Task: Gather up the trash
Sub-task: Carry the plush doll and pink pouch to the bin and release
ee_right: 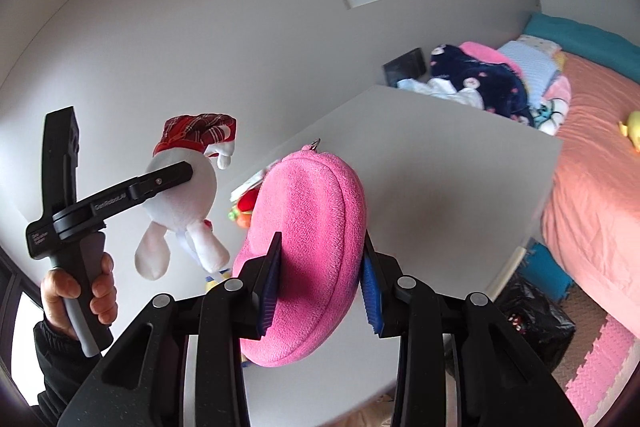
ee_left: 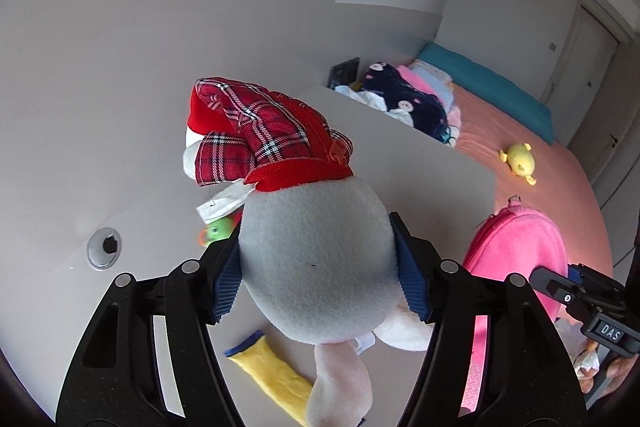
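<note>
A white plush toy (ee_left: pixel 316 267) with a red plaid hat (ee_left: pixel 264 123) hangs in the air above the white table (ee_left: pixel 432 179). My left gripper (ee_left: pixel 316 235) is shut on its round body, both blue pads pressed into the plush. In the right wrist view the same plush toy (ee_right: pixel 188 199) dangles at the left, with one of the left gripper's fingers (ee_right: pixel 160 183) across it and a hand (ee_right: pixel 76 291) on the handle. My right gripper (ee_right: pixel 320 247) is shut on a pink fuzzy pouch (ee_right: pixel 308 219), also lifted off the table. That pouch (ee_left: pixel 516 251) shows at the right of the left wrist view.
On the table lie a yellow-and-blue object (ee_left: pixel 272 371), a small green and orange toy (ee_left: pixel 218 231) and a cable hole (ee_left: pixel 104 247). Beyond the table is a bed (ee_left: pixel 552 203) with a yellow plush (ee_left: pixel 520 159) and piled clothes (ee_left: pixel 408 99). A black bag (ee_right: pixel 536 323) sits on the floor.
</note>
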A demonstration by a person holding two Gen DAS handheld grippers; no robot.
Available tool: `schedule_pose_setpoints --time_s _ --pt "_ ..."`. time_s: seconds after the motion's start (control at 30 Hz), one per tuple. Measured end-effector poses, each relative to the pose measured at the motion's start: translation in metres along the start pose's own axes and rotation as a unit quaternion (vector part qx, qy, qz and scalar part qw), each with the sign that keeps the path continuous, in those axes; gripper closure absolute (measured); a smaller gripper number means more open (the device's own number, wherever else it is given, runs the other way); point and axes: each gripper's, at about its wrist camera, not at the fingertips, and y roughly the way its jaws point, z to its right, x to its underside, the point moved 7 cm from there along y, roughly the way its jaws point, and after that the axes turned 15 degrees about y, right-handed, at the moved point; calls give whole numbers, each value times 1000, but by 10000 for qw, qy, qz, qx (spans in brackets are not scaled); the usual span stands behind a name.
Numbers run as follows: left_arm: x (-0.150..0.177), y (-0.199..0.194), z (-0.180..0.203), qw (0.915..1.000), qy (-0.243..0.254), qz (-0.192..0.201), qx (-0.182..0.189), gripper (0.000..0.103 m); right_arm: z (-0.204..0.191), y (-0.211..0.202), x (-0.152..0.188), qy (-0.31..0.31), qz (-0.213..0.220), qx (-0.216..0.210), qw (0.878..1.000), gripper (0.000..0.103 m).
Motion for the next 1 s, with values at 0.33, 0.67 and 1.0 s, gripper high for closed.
schedule_pose_setpoints --time_s 0.33,0.67,1.0 --pt "-18 31 150 9902 1046 -72 924 37 110 -75 -18 696 526 763 9933 66" --pt "6 66 293 9632 2053 -412 1684 35 231 -111 -14 1519 767 1675 9711 65" --pt "34 111 372 9399 3074 -534 1386 5 305 -115 -11 2071 987 2257 9468 34"
